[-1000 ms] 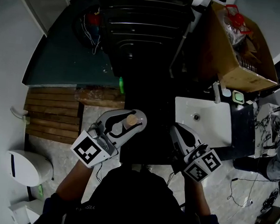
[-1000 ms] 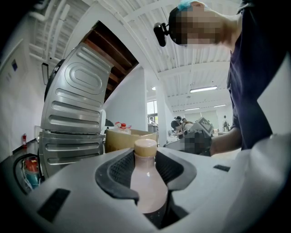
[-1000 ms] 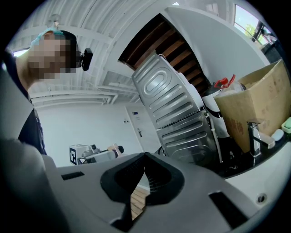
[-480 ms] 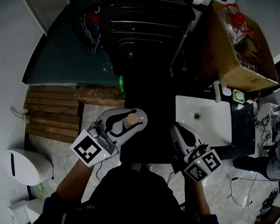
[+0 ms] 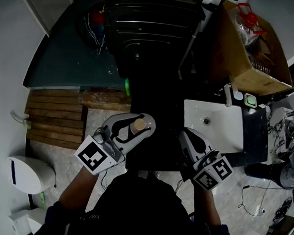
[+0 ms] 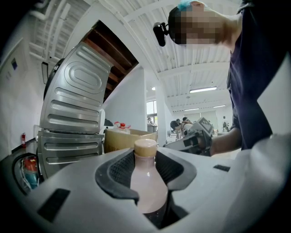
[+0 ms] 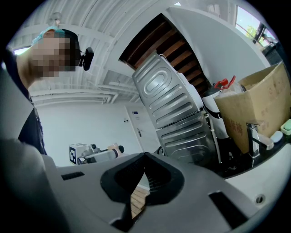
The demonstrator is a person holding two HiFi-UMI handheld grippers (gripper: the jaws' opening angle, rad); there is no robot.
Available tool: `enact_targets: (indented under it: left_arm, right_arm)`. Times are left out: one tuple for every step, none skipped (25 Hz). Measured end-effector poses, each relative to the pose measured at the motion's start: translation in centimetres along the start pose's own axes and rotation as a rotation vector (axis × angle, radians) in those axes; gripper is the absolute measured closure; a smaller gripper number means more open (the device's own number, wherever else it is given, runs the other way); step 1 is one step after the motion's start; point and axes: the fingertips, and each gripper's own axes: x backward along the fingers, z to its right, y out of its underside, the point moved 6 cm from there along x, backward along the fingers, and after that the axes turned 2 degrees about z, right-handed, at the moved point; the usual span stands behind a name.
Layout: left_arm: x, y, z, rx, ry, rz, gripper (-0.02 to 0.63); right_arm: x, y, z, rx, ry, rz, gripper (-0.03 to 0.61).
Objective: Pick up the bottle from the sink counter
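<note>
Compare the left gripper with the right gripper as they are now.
The left gripper grips a pale bottle; the right gripper holds nothing, its jaw tips together. The right gripper is nearer the white sink than the left gripper. Both carry a marker cube.

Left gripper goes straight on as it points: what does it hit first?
Likely the open brown cardboard box, straight beyond the left gripper and its pink tan-capped bottle; the ribbed grey metal machine sits left of that. Depth unclear.

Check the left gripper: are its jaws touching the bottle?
Touching. In the left gripper view, the left gripper has both pads pressed against the sides of the bottle, with no gap on either side.
</note>
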Motion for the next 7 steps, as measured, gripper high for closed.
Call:
enact_targets:
  left_arm:
    - [0.00,0.02,0.02,0.000,0.001,-0.001,0.471]
    - [0.00,0.03,0.04,0.000,0.002,-0.001,0.471]
    - [-0.02,0.04,0.06,0.000,0.003,-0.001,0.471]
    - [-0.07,0.03,0.08,0.000,0.003,0.001,0.471]
    - [-0.14,0.02,0.08,-0.001,0.003,0.004,0.471]
    - [-0.21,0.00,0.08,-0.002,0.004,0.007,0.471]
    - [-0.28,-0.01,0.08,-0.003,0.004,0.010,0.471]
  right_arm:
    - [-0.01,0.01,-0.01,0.000,0.000,0.000,0.554]
    - [-0.01,0.01,-0.02,0.000,0.000,0.000,0.554]
    - [-0.01,0.01,-0.01,0.000,-0.001,0.001,0.554]
    - [0.00,0.00,0.02,0.000,-0.001,0.001,0.554]
    - [0.00,-0.02,0.06,0.000,-0.002,0.002,0.554]
    - [0.01,-0.04,0.10,0.000,-0.002,0.003,0.554]
    - [0.02,-0.05,0.16,0.000,-0.002,0.003,0.554]
